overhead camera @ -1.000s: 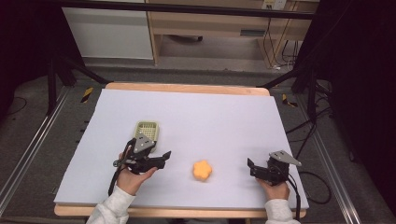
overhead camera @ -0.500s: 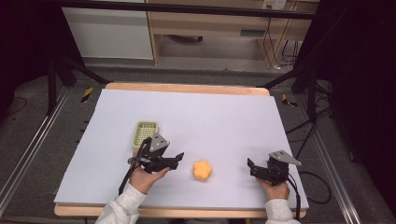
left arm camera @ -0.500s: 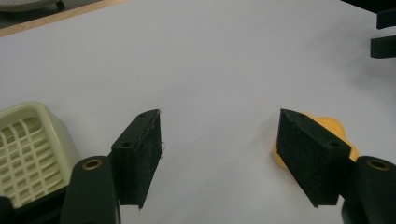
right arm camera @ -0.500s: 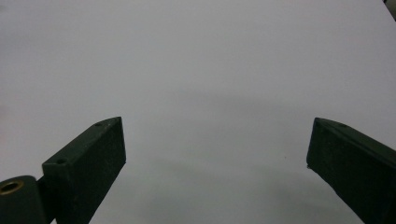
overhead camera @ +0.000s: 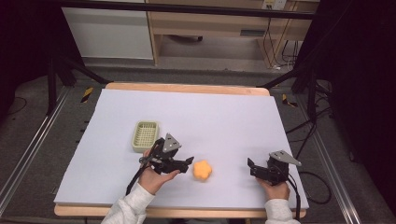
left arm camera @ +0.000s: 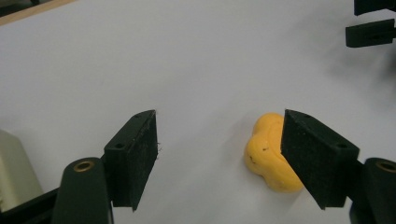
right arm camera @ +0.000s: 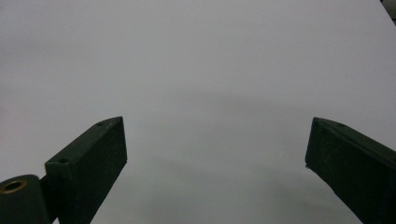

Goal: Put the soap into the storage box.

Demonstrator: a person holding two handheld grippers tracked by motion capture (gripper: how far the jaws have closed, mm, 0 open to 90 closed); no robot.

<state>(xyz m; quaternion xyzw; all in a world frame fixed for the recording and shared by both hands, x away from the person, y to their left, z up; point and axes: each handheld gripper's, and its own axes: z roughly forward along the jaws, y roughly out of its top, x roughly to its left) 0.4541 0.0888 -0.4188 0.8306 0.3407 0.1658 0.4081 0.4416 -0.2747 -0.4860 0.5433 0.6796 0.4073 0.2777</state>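
An orange lumpy object point(overhead camera: 202, 170) lies on the white table cover near the front middle. My left gripper point(overhead camera: 187, 163) is just left of it and points at it. Its jaws have just been opening and stand apart with nothing between them. In the left gripper view the orange object point(left arm camera: 268, 158) lies beyond and partly behind the right jaw of the left gripper point(left arm camera: 219, 140), not between the pads. My right gripper point(overhead camera: 251, 168) rests at the front right, open, a hand's width from the object. Bare table shows between the jaws of the right gripper point(right arm camera: 215, 140).
A small cream mesh basket point(overhead camera: 145, 135) stands behind and left of my left hand; its corner point(left arm camera: 14, 172) shows at the left edge of the left gripper view. The white cover point(overhead camera: 210, 112) spans the wooden table. Dark stands and cables surround it.
My left gripper has moved right, from beside the basket to close by the orange object, and its jaws have spread wider. The right gripper has stayed put.
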